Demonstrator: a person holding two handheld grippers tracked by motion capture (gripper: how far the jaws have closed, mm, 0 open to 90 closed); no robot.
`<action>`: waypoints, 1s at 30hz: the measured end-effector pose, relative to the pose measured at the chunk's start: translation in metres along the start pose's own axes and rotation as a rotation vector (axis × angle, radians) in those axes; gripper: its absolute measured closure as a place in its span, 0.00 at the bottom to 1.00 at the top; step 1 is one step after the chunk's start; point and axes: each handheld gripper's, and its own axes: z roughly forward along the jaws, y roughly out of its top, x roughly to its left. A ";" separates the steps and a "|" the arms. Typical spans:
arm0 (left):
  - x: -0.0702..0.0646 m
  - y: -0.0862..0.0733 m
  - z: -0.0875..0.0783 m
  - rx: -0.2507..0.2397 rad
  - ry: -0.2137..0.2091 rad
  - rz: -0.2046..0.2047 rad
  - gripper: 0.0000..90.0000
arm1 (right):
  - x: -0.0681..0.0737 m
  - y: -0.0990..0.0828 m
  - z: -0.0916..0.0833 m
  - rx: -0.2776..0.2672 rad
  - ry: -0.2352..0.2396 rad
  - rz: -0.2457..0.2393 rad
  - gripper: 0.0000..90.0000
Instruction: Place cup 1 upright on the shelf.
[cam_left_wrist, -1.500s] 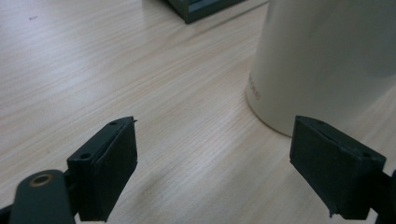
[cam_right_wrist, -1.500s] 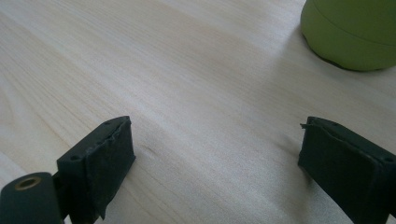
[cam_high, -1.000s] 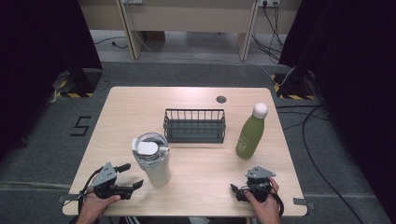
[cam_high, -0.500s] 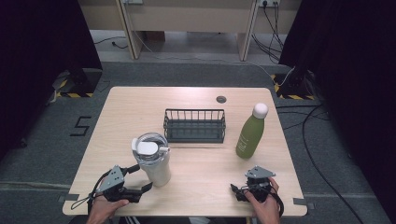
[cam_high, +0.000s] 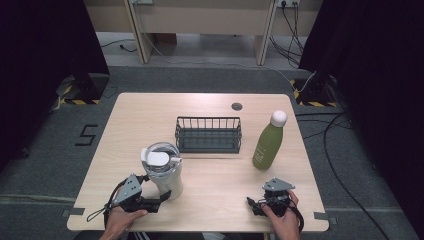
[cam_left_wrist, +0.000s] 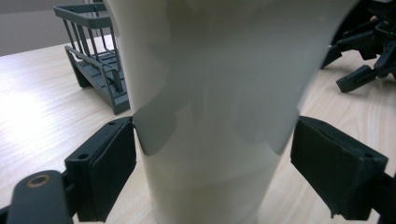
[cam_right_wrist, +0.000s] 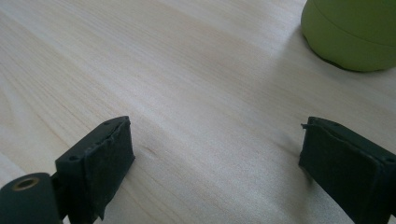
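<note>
Dark curtains and grey carpet are framing a pale wooden tabletop (cam_high: 150, 120). Near the front edge, left of centre, a cream tumbler (cam_high: 162, 170) is standing upright, its clear lid with a white slider on top. The left gripper (cam_high: 159, 196) is being held low against its base, jaws spread wide on either side of the lower wall; in the left gripper view the tumbler (cam_left_wrist: 219, 116) is sitting between both pads, one pad (cam_left_wrist: 109, 168) just at the wall, the other apart, so nothing is being clamped yet. The step in hand is judged to be the approach for a grasp on the tumbler. Closing squarely on the tapered wall is being called for next, low enough not to tip it. The right gripper (cam_high: 264, 204) is being rested near the front right corner, jaws open over bare wood, the green bottle (cam_high: 267, 142) beyond it. A dark wire basket (cam_high: 208, 135) is standing at mid-table, well apart from the tumbler.
</note>
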 end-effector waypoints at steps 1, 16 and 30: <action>0.000 0.000 0.001 -0.001 0.000 0.001 0.15 | 0.000 0.000 0.000 0.000 0.000 0.000 0.11; -0.003 0.000 0.016 -0.024 0.022 0.008 0.10 | 0.000 0.000 0.000 0.000 0.001 -0.001 0.11; -0.001 -0.004 0.029 -0.057 0.014 -0.022 0.10 | 0.000 0.000 0.000 0.000 0.004 -0.004 0.11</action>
